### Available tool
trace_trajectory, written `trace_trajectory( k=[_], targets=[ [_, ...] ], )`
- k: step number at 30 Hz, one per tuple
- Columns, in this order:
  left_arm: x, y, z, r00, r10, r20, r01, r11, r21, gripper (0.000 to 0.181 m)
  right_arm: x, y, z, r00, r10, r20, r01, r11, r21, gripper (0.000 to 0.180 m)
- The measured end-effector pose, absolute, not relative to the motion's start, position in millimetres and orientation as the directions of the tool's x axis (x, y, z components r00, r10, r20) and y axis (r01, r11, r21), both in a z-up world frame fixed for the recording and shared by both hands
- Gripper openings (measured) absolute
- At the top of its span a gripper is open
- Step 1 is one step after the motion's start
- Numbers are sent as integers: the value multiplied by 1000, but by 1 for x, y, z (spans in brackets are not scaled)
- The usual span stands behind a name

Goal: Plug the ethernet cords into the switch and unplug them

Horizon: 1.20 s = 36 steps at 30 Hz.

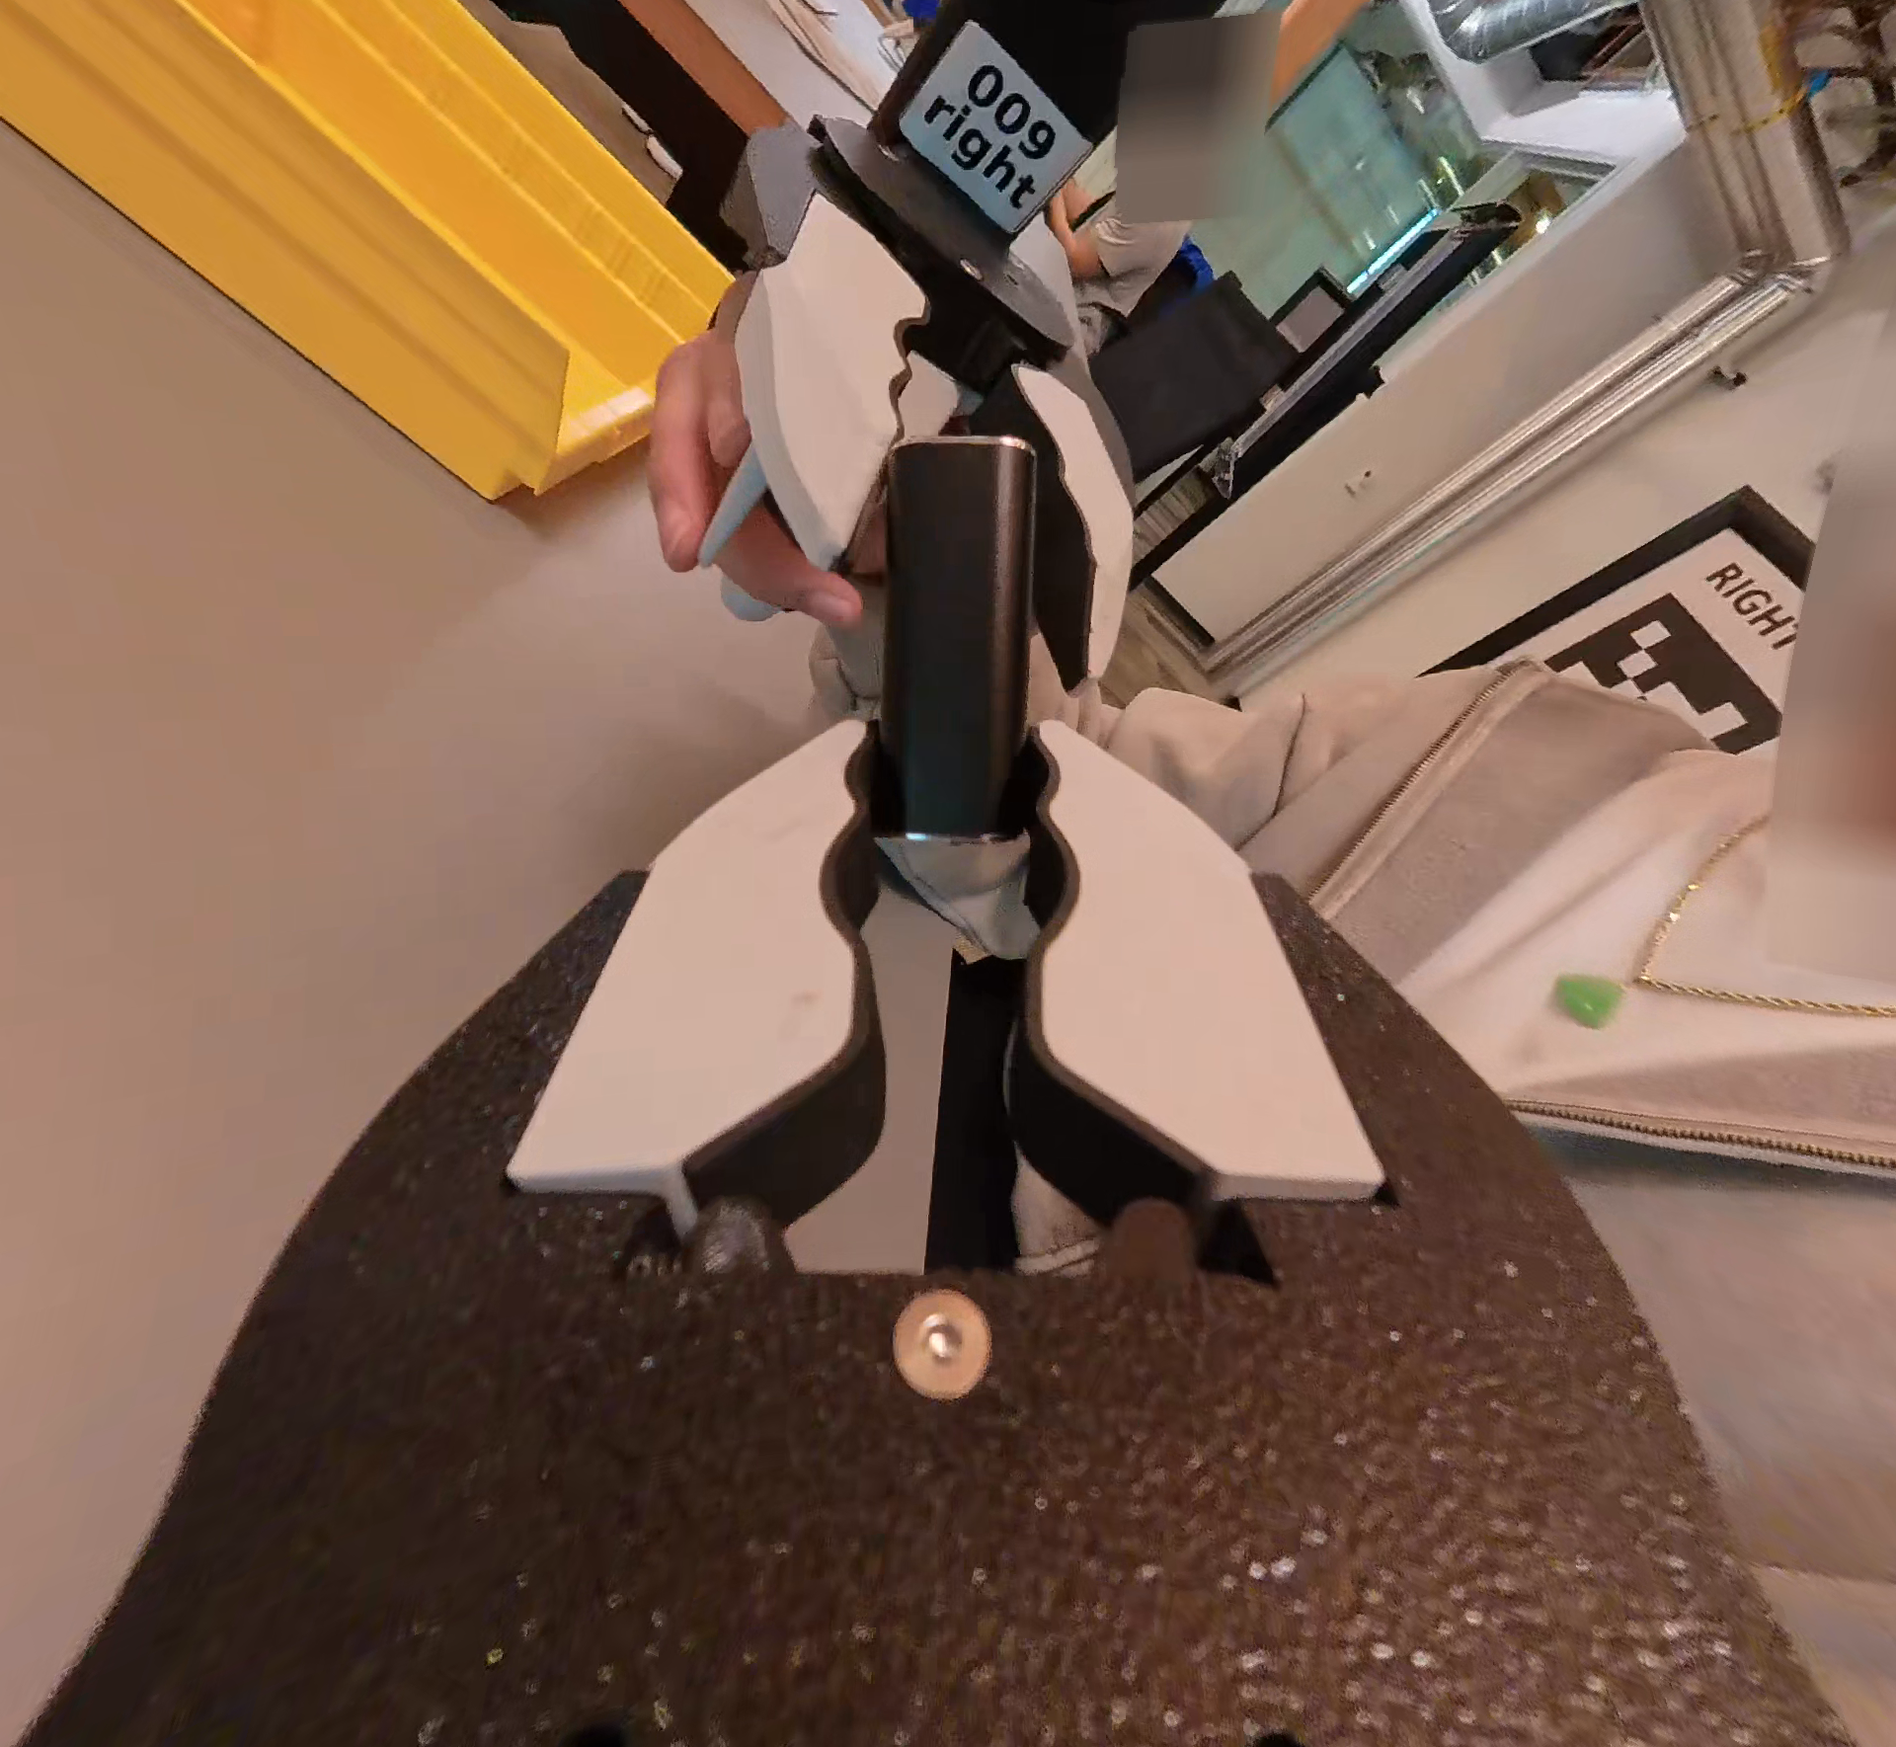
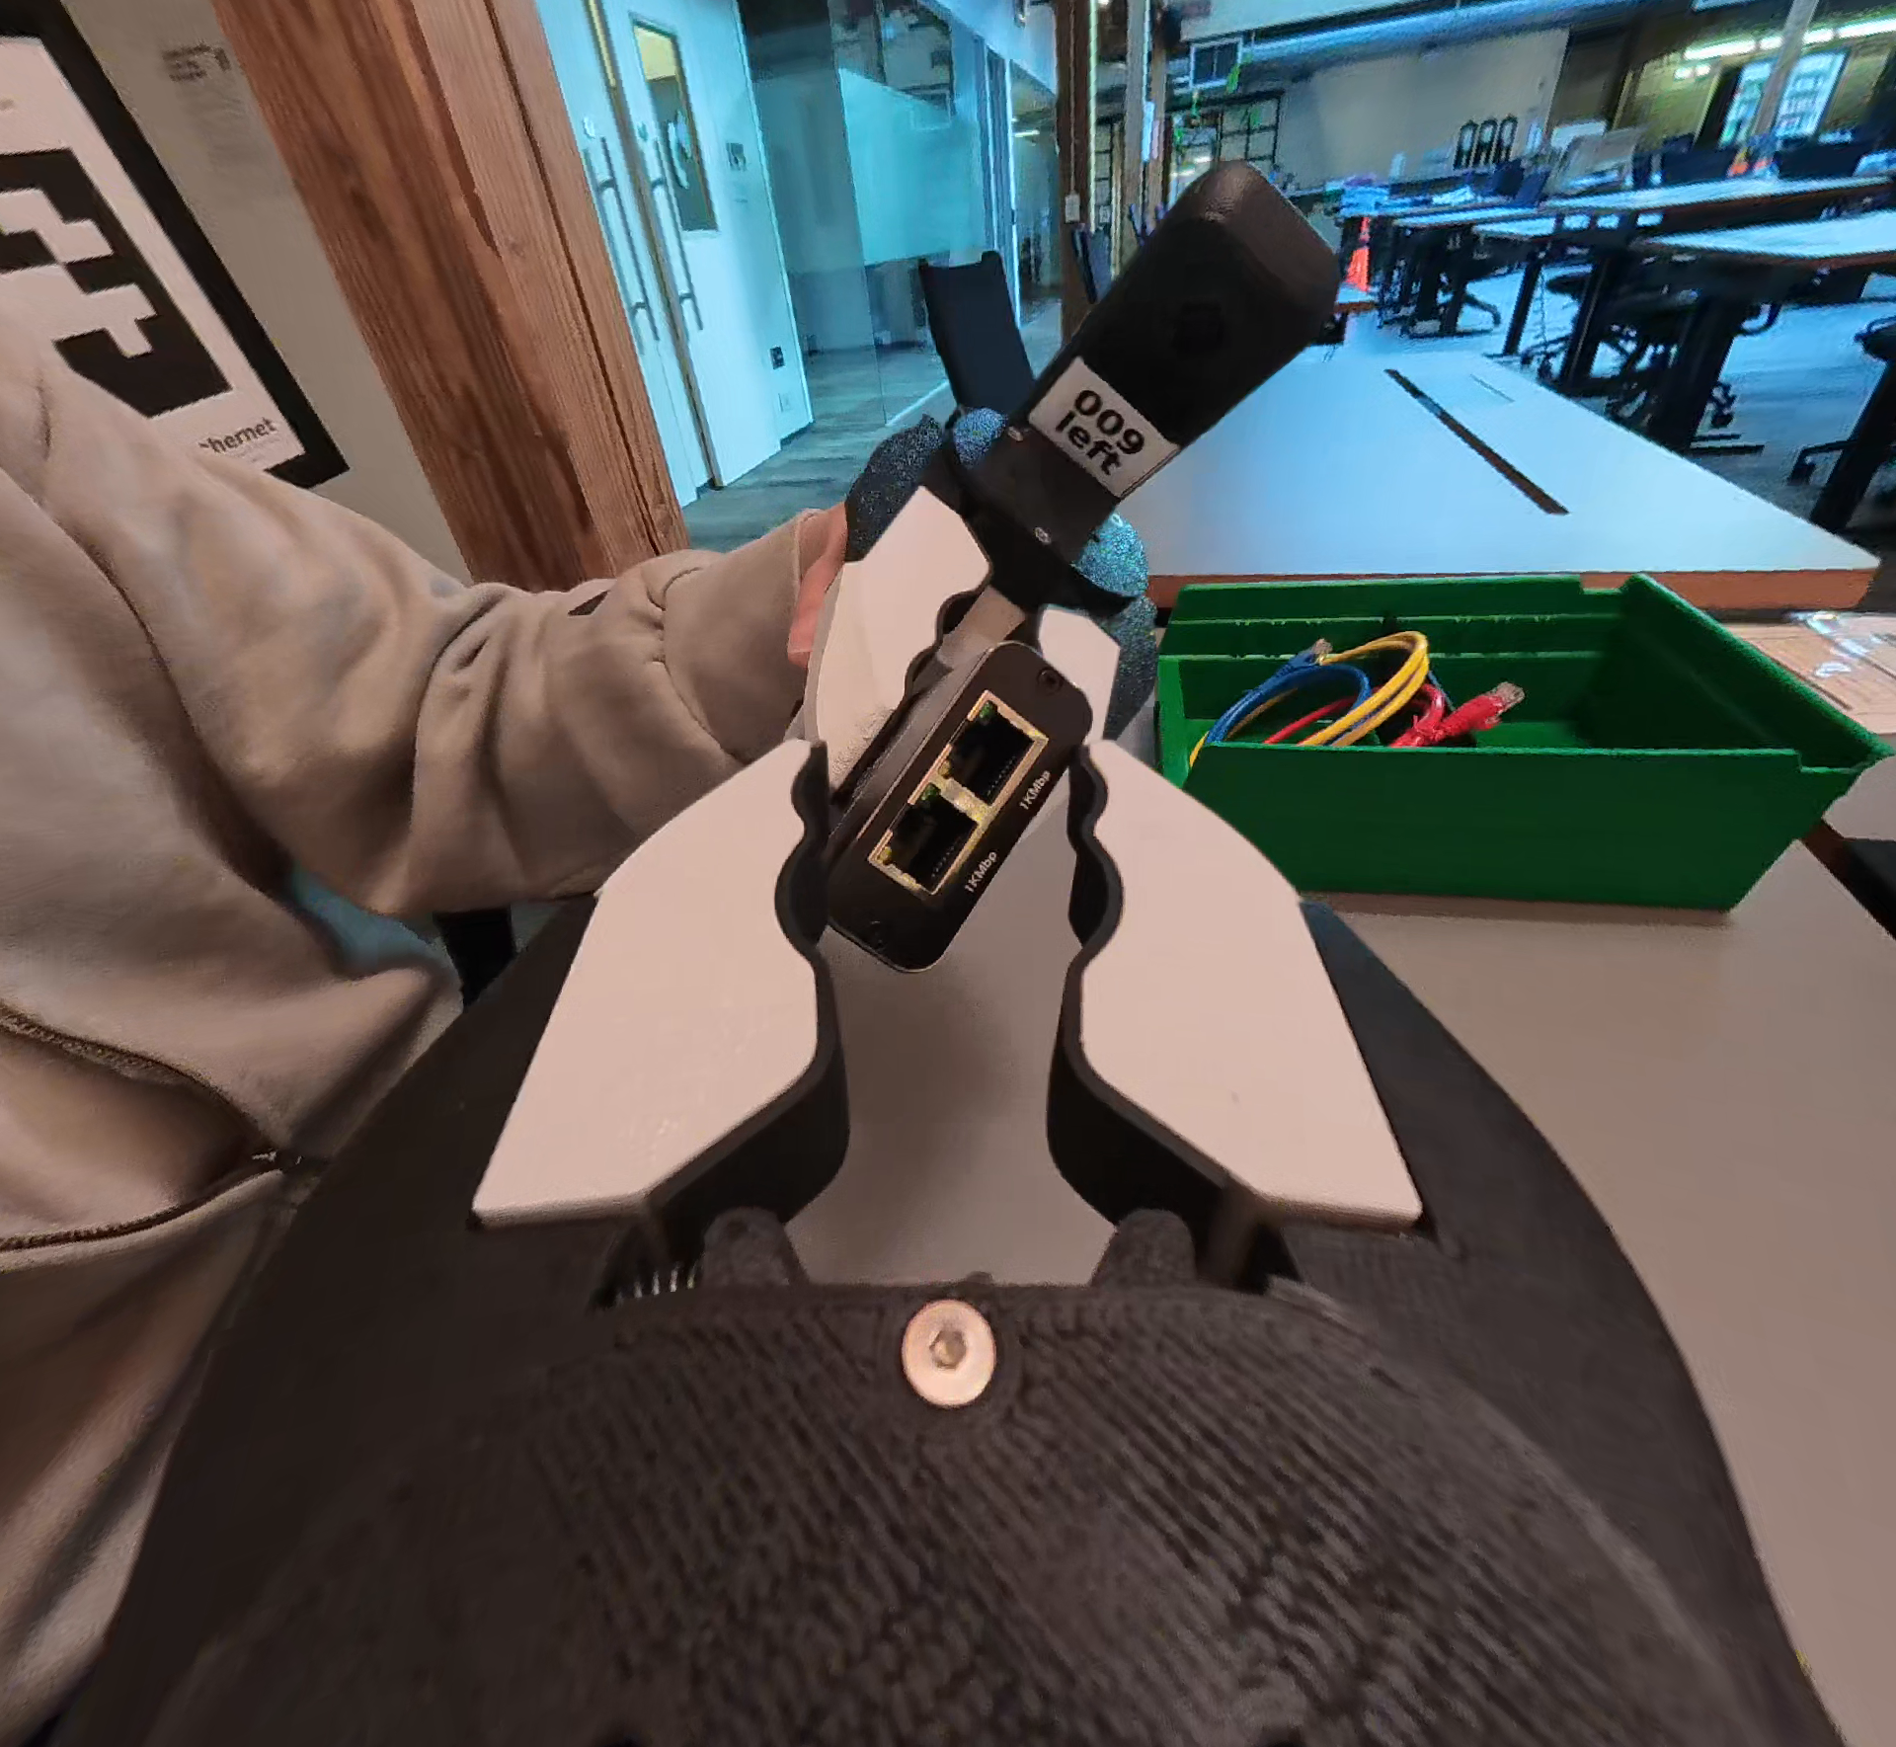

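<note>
Right wrist view: we clamp the switch (image 2: 949, 800) in our left tool (image 2: 939, 687), right tool (image 2: 944, 790) open around it. Both ports empty; cords (image 2: 1324, 697) wait in the bin (image 2: 1539, 826) beyond.

- switch (image 2: 949, 800) — glossy black casing, smooth
- left gripper (image 1: 949, 779) — matt white fingers, rough speckled black body
- bin (image 2: 1642, 805) — green plastic
- sleeve (image 2: 410, 672) — soft cloth
</note>
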<state>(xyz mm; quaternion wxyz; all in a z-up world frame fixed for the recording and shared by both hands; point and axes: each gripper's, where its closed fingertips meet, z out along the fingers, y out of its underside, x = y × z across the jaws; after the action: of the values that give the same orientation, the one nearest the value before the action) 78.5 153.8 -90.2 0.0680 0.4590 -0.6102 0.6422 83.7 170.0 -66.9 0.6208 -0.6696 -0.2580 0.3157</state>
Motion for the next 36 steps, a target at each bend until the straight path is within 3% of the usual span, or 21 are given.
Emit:
trace_trajectory(
  k=[4, 12, 16, 18, 20, 23, 26, 28, 32, 36],
  targets=[
    [93, 167, -81, -566, -553, 611, -547, -302, -781, 24, 100, 182, -57, 667, 690, -280, -238, -158, -958, 30],
    [114, 177, -72, -550, -611, 569, -340, -458, -821, 36, 126, 185, -32, 679, 653, -336, -427, -20, -904, 26],
    [117, 170, -71, -575, -612, 544, -304, -457, -836, 37, 123, 184, -31, 662, 676, -325, -429, -13, -903, 26],
    [118, 170, -61, -600, -618, 509, -251, -458, -853, 24, 115, 186, -35, 672, 681, -292, -389, -10, -921, 26],
    [116, 170, -59, -608, -652, 453, -229, -402, -887, 24, 114, 185, -34, 672, 690, -269, -378, 8, -926, 26],
    [113, 167, -65, -590, -693, 414, -275, -311, -910, 24, 112, 180, -42, 719, 681, -139, -221, 35, -975, 28],
    [104, 161, -67, -597, -611, 519, -419, -315, -852, 24, 108, 168, -51, 740, 668, 86, 19, 106, -994, 38],
    [94, 156, -70, -589, -498, 637, -556, -322, -766, 24, 106, 159, -47, 746, 606, 276, 162, 237, -958, 62],
    [82, 150, -77, -546, -345, 763, -709, -295, -641, 24, 94, 148, -54, 654, 490, 576, 430, 386, -816, 76],
    [75, 141, -80, -498, -236, 834, -796, -257, -548, 24, 86, 151, -70, 599, 502, 624, 512, 358, -780, 84]
  ],
)
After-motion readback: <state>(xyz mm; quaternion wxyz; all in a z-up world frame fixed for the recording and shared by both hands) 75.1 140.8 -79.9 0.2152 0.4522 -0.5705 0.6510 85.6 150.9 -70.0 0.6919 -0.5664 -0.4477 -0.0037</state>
